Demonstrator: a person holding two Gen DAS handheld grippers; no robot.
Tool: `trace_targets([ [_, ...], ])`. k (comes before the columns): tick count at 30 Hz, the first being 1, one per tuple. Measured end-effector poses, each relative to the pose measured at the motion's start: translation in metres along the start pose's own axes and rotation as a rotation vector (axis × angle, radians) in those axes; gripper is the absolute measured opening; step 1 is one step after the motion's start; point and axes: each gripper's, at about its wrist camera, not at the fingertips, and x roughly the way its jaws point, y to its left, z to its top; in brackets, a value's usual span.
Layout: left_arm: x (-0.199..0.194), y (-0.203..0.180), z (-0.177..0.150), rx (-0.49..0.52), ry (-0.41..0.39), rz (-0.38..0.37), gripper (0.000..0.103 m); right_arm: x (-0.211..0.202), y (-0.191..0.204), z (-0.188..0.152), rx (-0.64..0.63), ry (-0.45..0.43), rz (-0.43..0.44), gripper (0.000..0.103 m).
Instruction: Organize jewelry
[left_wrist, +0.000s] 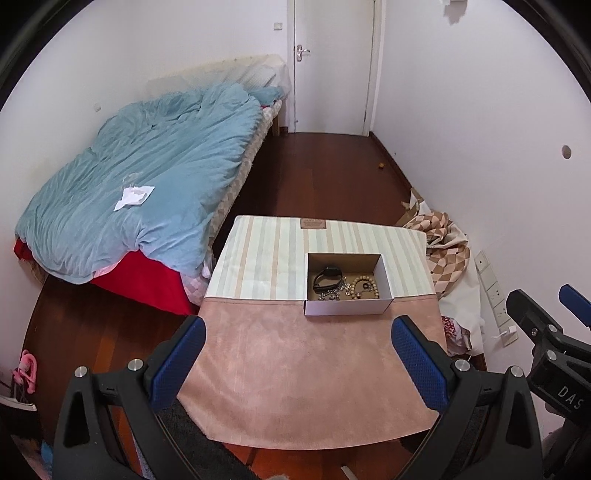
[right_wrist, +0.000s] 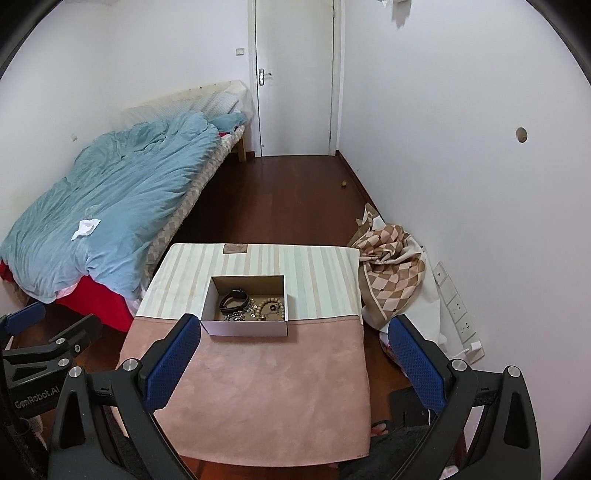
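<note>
A small open cardboard box (left_wrist: 347, 306) (right_wrist: 243, 328) stands on a low table covered in pink and striped cloth (left_wrist: 288, 369) (right_wrist: 266, 387). Inside lie a black watch (left_wrist: 327, 276) (right_wrist: 233, 298), a wooden bead bracelet (left_wrist: 365, 286) (right_wrist: 273, 308) and silver chain pieces (left_wrist: 330, 294) (right_wrist: 236, 315). My left gripper (left_wrist: 299, 363) hovers open above the table's near part, short of the box, nothing between its fingers. My right gripper (right_wrist: 295, 363) also hangs open and empty over the pink cloth, box just ahead of its left finger. Each gripper shows at the other view's edge.
A bed with a blue duvet (left_wrist: 147, 177) (right_wrist: 110, 195) stands left of the table. A checked cloth heap (left_wrist: 443, 251) (right_wrist: 391, 273) lies on the floor at the right by the wall sockets (right_wrist: 458, 310). A shut white door (left_wrist: 332, 66) is beyond dark wooden floor (right_wrist: 288, 199).
</note>
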Motion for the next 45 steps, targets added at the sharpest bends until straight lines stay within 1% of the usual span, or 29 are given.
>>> trace_targets([
  [5,0.006,-0.004,0.011,-0.008,0.018,-0.002,0.103,0.010,0.000,0.010,0.002,0.015,0.003,0.103],
  [9,0.013,-0.005,0.020,-0.011,0.032,0.000,0.103,0.020,0.000,0.024,0.000,0.014,-0.002,0.103],
  [15,0.034,-0.006,0.035,-0.011,0.056,0.029,0.103,0.051,0.000,0.043,-0.006,0.054,-0.007,0.103],
  [20,0.058,-0.007,0.040,-0.011,0.105,0.033,0.103,0.077,0.003,0.047,-0.018,0.094,-0.024,0.103],
  [26,0.073,-0.012,0.043,-0.001,0.129,0.041,0.103,0.099,-0.001,0.048,-0.014,0.127,-0.037,0.103],
  [32,0.080,-0.014,0.047,0.002,0.138,0.045,0.103,0.108,-0.001,0.048,-0.020,0.148,-0.040,0.103],
  [40,0.081,-0.013,0.049,-0.002,0.138,0.043,0.103,0.109,0.002,0.049,-0.029,0.151,-0.042,0.103],
  [45,0.082,-0.012,0.048,-0.006,0.138,0.057,0.103,0.111,0.002,0.047,-0.029,0.164,-0.034,0.103],
])
